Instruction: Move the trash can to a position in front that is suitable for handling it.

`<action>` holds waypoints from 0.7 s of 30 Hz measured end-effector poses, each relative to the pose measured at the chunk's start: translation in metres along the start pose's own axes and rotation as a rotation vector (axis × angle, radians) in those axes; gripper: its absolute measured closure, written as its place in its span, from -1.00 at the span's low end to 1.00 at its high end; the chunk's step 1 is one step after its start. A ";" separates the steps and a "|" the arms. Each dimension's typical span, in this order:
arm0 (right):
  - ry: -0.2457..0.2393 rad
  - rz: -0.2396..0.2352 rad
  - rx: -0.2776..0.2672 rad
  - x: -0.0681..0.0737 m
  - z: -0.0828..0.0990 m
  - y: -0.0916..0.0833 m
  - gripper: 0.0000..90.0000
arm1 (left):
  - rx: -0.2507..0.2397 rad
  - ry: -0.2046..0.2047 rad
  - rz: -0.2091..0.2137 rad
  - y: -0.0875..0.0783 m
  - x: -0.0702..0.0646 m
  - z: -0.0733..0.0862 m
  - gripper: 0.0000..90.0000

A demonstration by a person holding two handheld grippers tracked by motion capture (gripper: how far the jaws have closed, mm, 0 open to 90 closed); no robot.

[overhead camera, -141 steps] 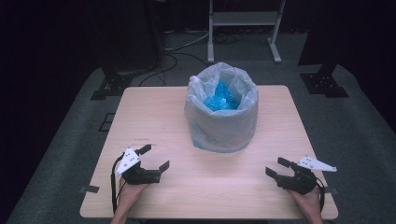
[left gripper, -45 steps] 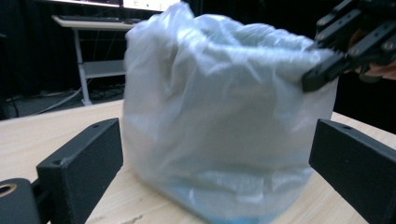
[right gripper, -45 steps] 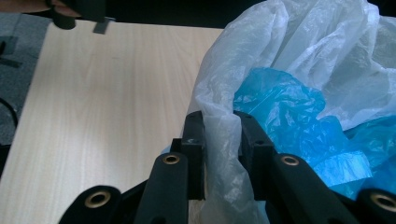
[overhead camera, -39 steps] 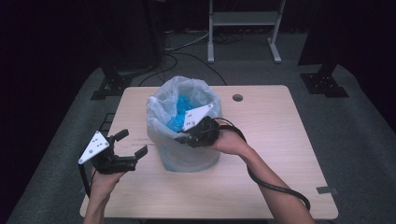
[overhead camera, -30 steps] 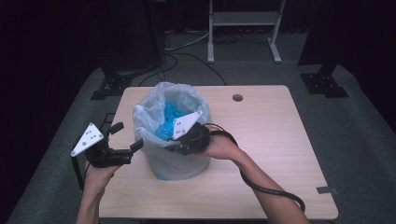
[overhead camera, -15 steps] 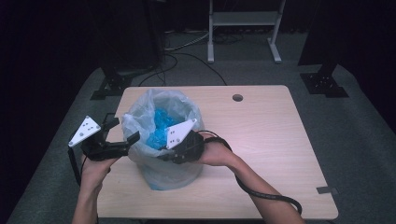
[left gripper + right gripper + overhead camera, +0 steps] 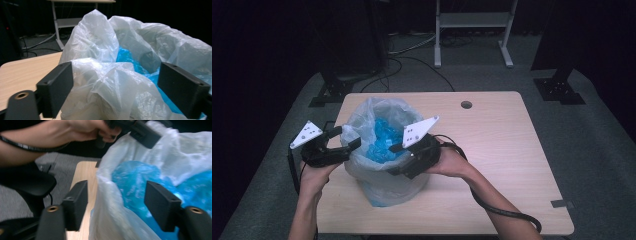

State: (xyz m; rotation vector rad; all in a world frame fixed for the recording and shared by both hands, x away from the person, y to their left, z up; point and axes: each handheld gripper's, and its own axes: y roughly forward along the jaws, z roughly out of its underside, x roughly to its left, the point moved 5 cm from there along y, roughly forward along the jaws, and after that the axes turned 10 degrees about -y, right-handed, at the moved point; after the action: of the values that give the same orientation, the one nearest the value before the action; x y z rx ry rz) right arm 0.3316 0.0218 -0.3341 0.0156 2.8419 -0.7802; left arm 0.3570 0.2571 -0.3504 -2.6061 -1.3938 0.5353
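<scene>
A bin lined with a translucent white plastic bag stands near the left of the wooden table, with crumpled blue plastic inside. My left gripper is at the bag's left rim. Its jaws have just been closing a little, and loose bag plastic lies between them unpinched. My right gripper is at the near right rim. Its jaws have just been opening and now straddle the bag's edge without pressing it. Blue plastic shows beyond.
The bin sits close to the table's left edge. A round cable hole is at the back centre. The right gripper's cable trails over the near edge. A metal stand and black bases are on the floor behind.
The bin and bag have slid left and nearer along with the right gripper. The left gripper has come in to the bag's left rim.
</scene>
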 end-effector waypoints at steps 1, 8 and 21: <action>0.000 0.000 0.000 0.000 0.000 0.000 -0.30 | 0.000 0.000 0.000 0.000 0.000 0.000 -0.63; 0.101 0.122 -0.028 -0.023 0.007 -0.026 -0.43 | 0.014 0.011 -0.037 0.000 0.004 0.000 -0.15; 0.263 0.398 0.019 -0.067 0.026 -0.042 -0.48 | -0.015 0.045 -0.081 -0.009 0.005 -0.006 0.64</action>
State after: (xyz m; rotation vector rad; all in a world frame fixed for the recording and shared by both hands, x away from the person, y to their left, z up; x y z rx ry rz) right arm 0.3998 -0.0251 -0.3224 0.7117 2.9188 -0.7601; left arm 0.3543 0.2665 -0.3437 -2.5439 -1.4870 0.4539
